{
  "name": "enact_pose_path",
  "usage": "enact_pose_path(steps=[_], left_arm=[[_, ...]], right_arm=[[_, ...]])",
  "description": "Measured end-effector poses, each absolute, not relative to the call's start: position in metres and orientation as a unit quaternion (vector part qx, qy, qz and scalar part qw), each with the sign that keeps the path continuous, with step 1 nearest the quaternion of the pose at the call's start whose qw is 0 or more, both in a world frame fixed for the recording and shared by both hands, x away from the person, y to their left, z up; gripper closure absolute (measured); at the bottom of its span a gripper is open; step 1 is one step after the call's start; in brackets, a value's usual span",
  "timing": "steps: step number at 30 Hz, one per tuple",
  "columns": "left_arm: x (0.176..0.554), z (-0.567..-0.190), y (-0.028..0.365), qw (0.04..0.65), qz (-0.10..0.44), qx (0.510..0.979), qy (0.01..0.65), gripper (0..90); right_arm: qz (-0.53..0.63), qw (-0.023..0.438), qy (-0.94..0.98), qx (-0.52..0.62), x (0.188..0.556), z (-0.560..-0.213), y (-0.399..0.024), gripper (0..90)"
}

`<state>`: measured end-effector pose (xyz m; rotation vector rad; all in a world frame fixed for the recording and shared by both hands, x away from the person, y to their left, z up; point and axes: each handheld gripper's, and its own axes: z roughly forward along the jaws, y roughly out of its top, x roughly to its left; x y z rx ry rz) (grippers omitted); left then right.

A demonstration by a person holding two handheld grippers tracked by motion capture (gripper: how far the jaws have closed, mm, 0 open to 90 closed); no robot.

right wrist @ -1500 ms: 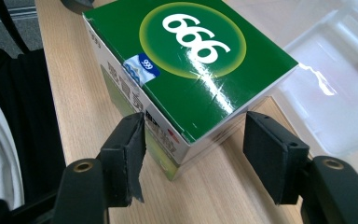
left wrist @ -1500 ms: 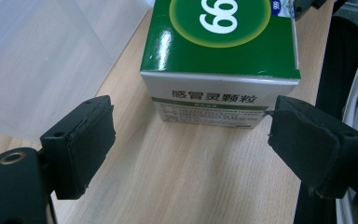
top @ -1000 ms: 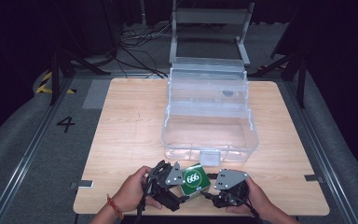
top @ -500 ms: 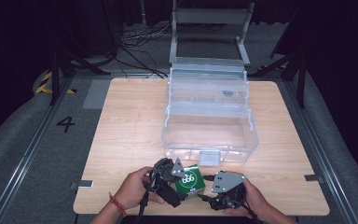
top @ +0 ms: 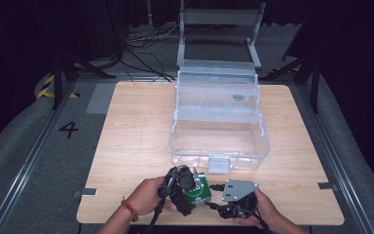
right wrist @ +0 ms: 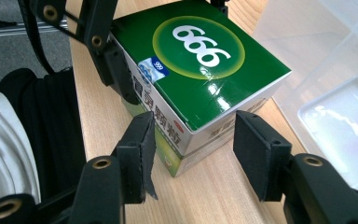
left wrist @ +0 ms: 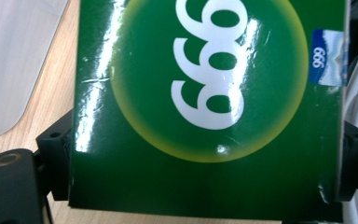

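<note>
A green carton [top: 200,191] printed with a white 999 rests on the wooden table [top: 131,131] near its front edge. My left gripper [top: 189,186] is shut on it, a jaw pressed to each side of the carton [left wrist: 209,93]. One of its fingers [right wrist: 116,70] lies against the carton's side. My right gripper [right wrist: 196,154] stands open just right of the carton [right wrist: 200,65], the near corner between its pads [right wrist: 140,144], apart from both. In the high view the right gripper [top: 216,205] sits under its grey plate.
An open clear plastic bin [top: 219,141] stands in the middle of the table, its lid raised behind it and its latch facing the carton. A metal frame [top: 219,29] stands beyond the far edge. Bare wood lies to the left.
The left gripper has turned over the carton and now covers more of it. The right gripper has edged left toward the carton.
</note>
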<state>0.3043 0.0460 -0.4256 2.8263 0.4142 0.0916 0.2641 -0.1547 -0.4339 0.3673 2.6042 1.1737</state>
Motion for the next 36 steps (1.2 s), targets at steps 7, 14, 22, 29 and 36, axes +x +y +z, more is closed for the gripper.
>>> enact_pose_path(steps=[7, 14, 22, 29, 36], left_arm=[[0.305, -0.429, 0.048, 0.135, 0.025, 0.983, 0.123, 12.8], [0.304, -0.432, 0.051, 0.145, 0.027, 0.982, 0.119, 13.4], [0.307, -0.431, 0.055, 0.131, 0.020, 0.985, 0.109, 14.0], [0.307, -0.431, 0.062, 0.121, 0.014, 0.987, 0.107, 14.1], [0.307, -0.430, 0.064, 0.117, 0.015, 0.988, 0.098, 14.0]], right_arm=[[0.409, 0.122, 0.896, 0.125, 0.262, -0.435, -0.155, 50.6], [0.407, 0.139, 0.893, 0.133, 0.263, -0.430, -0.175, 44.2], [0.433, 0.183, 0.863, 0.185, 0.270, -0.394, -0.216, 40.5], [0.439, 0.236, 0.827, 0.261, 0.289, -0.367, -0.252, 40.9], [0.397, 0.286, 0.805, 0.337, 0.332, -0.358, -0.296, 44.1]])
